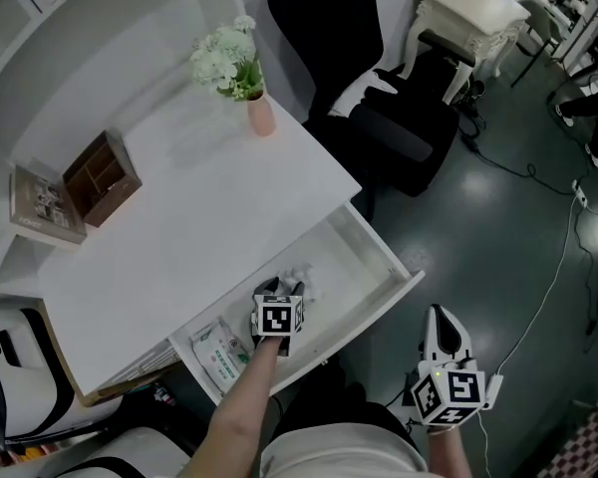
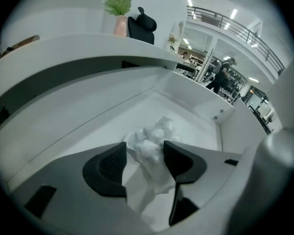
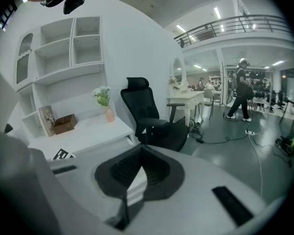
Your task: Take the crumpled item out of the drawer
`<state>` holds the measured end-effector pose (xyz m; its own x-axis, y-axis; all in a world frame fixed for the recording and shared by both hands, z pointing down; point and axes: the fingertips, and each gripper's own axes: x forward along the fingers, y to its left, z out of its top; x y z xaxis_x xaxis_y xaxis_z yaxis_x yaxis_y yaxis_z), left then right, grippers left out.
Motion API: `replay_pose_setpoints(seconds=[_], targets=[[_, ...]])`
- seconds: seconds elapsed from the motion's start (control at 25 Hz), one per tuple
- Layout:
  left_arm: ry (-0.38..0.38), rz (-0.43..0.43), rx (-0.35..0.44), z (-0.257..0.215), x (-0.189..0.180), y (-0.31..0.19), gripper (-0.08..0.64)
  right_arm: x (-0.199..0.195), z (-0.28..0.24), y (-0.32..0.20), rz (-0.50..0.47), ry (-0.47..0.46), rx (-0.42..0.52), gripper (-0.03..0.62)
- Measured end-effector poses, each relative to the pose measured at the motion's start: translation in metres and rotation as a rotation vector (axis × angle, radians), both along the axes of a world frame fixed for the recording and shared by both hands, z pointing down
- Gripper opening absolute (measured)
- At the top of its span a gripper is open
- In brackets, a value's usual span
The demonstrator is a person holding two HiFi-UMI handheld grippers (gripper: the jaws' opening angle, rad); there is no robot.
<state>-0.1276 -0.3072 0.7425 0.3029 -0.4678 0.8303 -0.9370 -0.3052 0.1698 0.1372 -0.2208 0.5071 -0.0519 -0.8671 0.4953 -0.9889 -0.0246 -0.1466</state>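
The white desk drawer (image 1: 403,279) stands pulled out. A crumpled white paper wad (image 1: 302,271) lies on its floor near the middle. My left gripper (image 1: 282,289) reaches down into the drawer. Its jaws stand wide on either side of the wad (image 2: 152,145), with a gap beside the left pad (image 2: 112,165), so nothing is gripped. In the left gripper view the drawer's inner wall (image 2: 88,111) runs behind the wad. My right gripper (image 1: 442,315) hangs outside the drawer at the lower right, over the floor. In its own view the right gripper (image 3: 142,153) is shut on nothing.
A green-and-white packet (image 1: 219,352) lies at the drawer's left end. On the desk top (image 1: 219,217) stand a pink vase with flowers (image 1: 258,108), a wooden box (image 1: 102,177) and a picture frame (image 1: 45,207). A black office chair (image 1: 379,118) stands to the right.
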Motion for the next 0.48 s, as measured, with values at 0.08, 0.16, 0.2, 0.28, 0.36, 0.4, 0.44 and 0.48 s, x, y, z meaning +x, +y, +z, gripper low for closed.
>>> replay_pose_setpoints(seconds=[0.08, 0.16, 0.2, 0.28, 0.36, 0.4, 0.44, 0.48], targets=[[-0.006, 0.006, 0.002, 0.0030, 0.0005, 0.0002, 0.225, 0.0007, 0.0013, 0.0004, 0.003, 0.000, -0.002, 0.002], [-0.015, 0.016, 0.004, 0.0047, 0.0019, 0.0002, 0.224, 0.0009, 0.0029, 0.0005, 0.006, -0.001, -0.006, 0.002], [-0.019, 0.020, 0.003, 0.0046, 0.0024, 0.0002, 0.221, 0.0005, 0.0034, 0.0005, 0.007, -0.002, -0.007, 0.002], [-0.025, 0.024, -0.001, 0.0039, 0.0030, 0.0006, 0.213, -0.0014, 0.0030, 0.0001, 0.006, -0.002, -0.008, 0.002], [-0.034, 0.032, -0.004, 0.0036, 0.0049, 0.0015, 0.191, -0.0033, 0.0022, 0.0002, 0.005, -0.002, -0.007, 0.002], [-0.041, 0.037, -0.002, 0.0028, 0.0065, 0.0018, 0.179, -0.0038, 0.0019, 0.0007, 0.005, -0.001, -0.007, 0.002], [-0.045, 0.041, 0.000, 0.0017, 0.0085, 0.0020, 0.167, -0.0040, 0.0017, 0.0014, 0.005, -0.001, -0.006, 0.002], [-0.047, 0.043, 0.002, 0.0009, 0.0101, 0.0021, 0.155, -0.0040, 0.0016, 0.0023, 0.007, 0.000, -0.006, 0.002]])
